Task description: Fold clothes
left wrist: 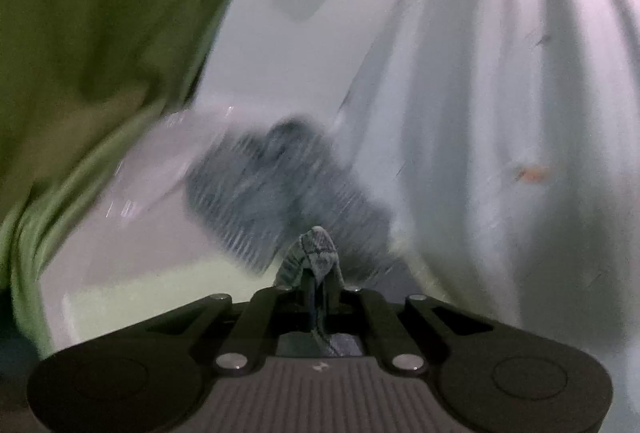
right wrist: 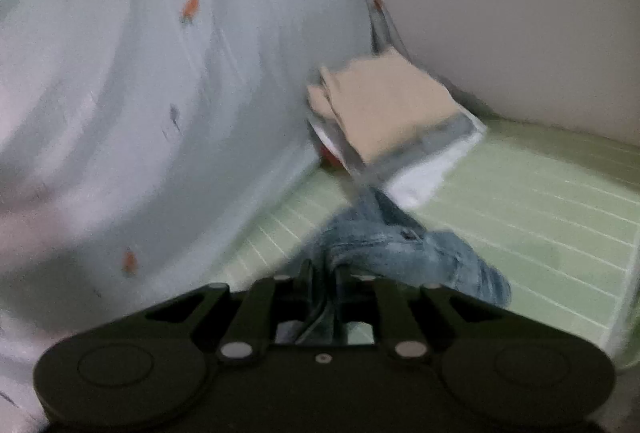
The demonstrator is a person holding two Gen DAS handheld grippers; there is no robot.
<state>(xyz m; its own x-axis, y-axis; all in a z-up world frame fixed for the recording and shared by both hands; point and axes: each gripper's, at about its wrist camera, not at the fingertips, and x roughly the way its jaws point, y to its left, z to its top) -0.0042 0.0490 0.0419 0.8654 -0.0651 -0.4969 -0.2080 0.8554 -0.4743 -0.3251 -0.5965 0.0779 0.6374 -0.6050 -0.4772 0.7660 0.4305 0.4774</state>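
A blue denim garment (right wrist: 404,249) hangs between my two grippers. My right gripper (right wrist: 324,273) is shut on a bunched edge of it, and the cloth drapes to the right over a light green striped surface (right wrist: 520,209). My left gripper (left wrist: 314,273) is shut on another pale blue, worn corner (left wrist: 316,249) of the denim. A blurred dark blue-grey mass of the garment (left wrist: 280,185) lies beyond the left fingers. Both views are motion-blurred.
A white sheet with small orange prints (right wrist: 152,93) hangs large on the left of the right wrist view and on the right of the left wrist view (left wrist: 500,113). A stack of folded beige and white clothes (right wrist: 392,117) sits by the wall. Green cloth (left wrist: 80,53) hangs at left.
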